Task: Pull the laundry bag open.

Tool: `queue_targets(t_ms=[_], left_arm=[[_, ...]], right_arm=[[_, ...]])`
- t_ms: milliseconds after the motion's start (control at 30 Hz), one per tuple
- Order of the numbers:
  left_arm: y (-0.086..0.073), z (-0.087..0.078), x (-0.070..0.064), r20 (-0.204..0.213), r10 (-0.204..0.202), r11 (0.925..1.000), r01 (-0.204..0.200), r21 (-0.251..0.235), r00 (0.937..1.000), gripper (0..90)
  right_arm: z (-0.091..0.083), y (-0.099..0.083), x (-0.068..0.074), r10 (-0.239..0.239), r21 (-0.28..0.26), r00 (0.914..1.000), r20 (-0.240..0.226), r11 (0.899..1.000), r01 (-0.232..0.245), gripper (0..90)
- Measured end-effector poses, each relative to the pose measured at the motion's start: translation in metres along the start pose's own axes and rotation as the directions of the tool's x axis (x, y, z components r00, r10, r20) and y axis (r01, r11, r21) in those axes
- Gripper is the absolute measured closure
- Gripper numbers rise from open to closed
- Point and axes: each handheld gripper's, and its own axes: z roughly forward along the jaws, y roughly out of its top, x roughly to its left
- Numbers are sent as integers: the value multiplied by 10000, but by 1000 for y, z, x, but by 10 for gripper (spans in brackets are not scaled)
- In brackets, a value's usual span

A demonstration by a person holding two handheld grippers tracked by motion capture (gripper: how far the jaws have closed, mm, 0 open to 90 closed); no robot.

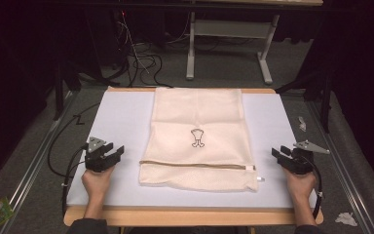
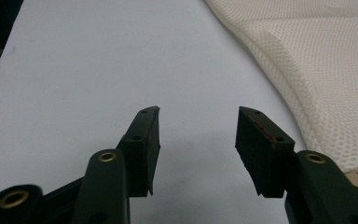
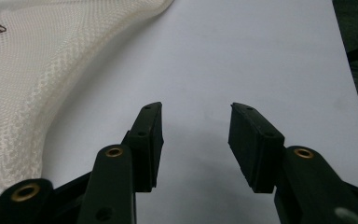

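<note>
A cream mesh laundry bag (image 1: pixel 198 136) lies flat in the middle of the white table (image 1: pixel 121 117), with a small dark drawing (image 1: pixel 197 137) on it and a zipper (image 1: pixel 195 165) running across near its front edge; the white zipper pull (image 1: pixel 260 179) sits at the right end. My left gripper (image 1: pixel 113 152) rests at the table's left, open and holding nothing, clear of the bag's left edge (image 2: pixel 279 79). At the table's right my right gripper (image 1: pixel 279 153) is open too, with bare table between its pads; the bag (image 3: pixel 32 79) lies to its left.
Each gripper trails a black cable (image 1: pixel 61 146) off the table side. The wooden front edge (image 1: pixel 190 216) runs below the white surface. Behind the table are a grey frame leg (image 1: pixel 191 48) and loose wires (image 1: pixel 141 58) on the floor. Paper scraps (image 1: pixel 345 218) lie at right.
</note>
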Motion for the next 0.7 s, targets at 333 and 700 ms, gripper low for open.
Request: queue_targets(t_ms=[333, 700], left_arm=[[-3, 10, -7, -88, 94, 9998, -93, 165, 9999, 502], [-5, 14, -8, -178, 155, 9992, -148, 358, 9997, 498]], right_arm=[[2, -1, 1, -41, 128, 9998, 181, 9999, 39, 546], [4, -2, 7, -525, 331, 9975, 477, 9982, 510, 511]])
